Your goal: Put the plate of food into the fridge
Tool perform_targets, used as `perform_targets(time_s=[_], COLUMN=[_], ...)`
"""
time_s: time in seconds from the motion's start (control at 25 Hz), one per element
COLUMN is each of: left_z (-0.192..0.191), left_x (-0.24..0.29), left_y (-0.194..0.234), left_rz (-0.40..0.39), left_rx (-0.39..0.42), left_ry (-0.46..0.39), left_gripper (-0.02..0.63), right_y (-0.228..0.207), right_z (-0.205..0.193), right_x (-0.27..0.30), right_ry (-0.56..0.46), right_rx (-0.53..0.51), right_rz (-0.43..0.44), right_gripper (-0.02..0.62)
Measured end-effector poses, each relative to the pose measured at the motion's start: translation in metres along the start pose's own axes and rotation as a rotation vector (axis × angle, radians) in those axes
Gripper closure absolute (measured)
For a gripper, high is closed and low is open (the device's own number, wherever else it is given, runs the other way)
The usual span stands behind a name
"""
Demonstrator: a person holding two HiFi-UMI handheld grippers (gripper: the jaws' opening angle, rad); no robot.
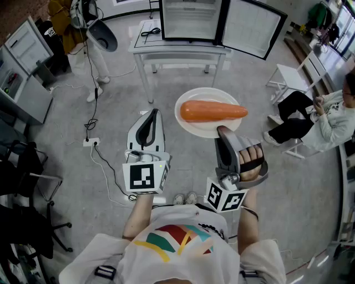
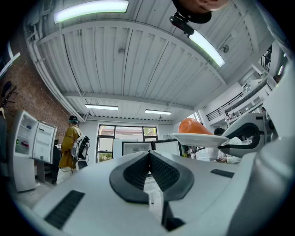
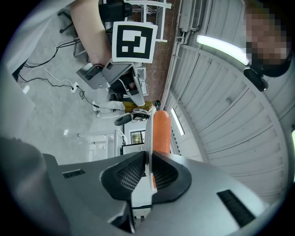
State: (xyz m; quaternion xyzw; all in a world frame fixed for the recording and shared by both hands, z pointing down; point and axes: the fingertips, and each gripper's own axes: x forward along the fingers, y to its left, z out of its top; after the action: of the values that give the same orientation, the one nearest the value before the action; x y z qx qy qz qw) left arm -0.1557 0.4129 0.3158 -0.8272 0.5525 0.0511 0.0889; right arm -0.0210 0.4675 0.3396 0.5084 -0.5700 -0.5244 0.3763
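Plate [image 1: 191, 128] with carrot [image 1: 213, 111] gripped by rim in right gripper [image 1: 224, 132] fingers, held above grey concrete floor [image 1: 61, 116]. Left gripper [image 1: 151, 114] fingers closed, empty. Open fridge [image 1: 191, 19] seen on white desk [image 1: 177, 51] ahead. Cables [image 1: 91, 125] laid on floor.

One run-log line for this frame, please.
right gripper: shut on plate rim, held aloft | carrot: lying on plate | left gripper: shut, empty | fridge: door open, ahead

Bright, even indoor light from ceiling tube lights [image 2: 91, 10] — only faint, soft shadows on the floor [image 1: 66, 122]. White plate [image 1: 205, 94] nearly clips. Gripper views bend hard at the edges, corners dark; near foreground possibly slightly soft.
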Motion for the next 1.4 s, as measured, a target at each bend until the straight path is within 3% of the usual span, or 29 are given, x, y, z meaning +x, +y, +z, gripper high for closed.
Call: perform_targets(time_s=[0.88,1.16,1.4], left_z=[-0.014,-0.001,0.004], left_x=[-0.001,0.024,0.031], left_y=[-0.014,-0.031,-0.049], left_rz=[-0.019,-0.022,-0.014], left_rx=[0.014,0.008,-0.025], left_ry=[0.017,-0.01,-0.013], left_gripper=[0.598,0.598,0.598], right_y=[0.006,-0.018,-0.02], right_z=[-0.005,-0.042,-0.065], right_x=[0.001,0.009,0.009], right_ry=[-0.044,-0.029,-0.034], right_rx=[0.029,0.034,0.058], right_rz=[0.005,-0.04,-0.026], right_gripper=[0.557,0.557,0.557])
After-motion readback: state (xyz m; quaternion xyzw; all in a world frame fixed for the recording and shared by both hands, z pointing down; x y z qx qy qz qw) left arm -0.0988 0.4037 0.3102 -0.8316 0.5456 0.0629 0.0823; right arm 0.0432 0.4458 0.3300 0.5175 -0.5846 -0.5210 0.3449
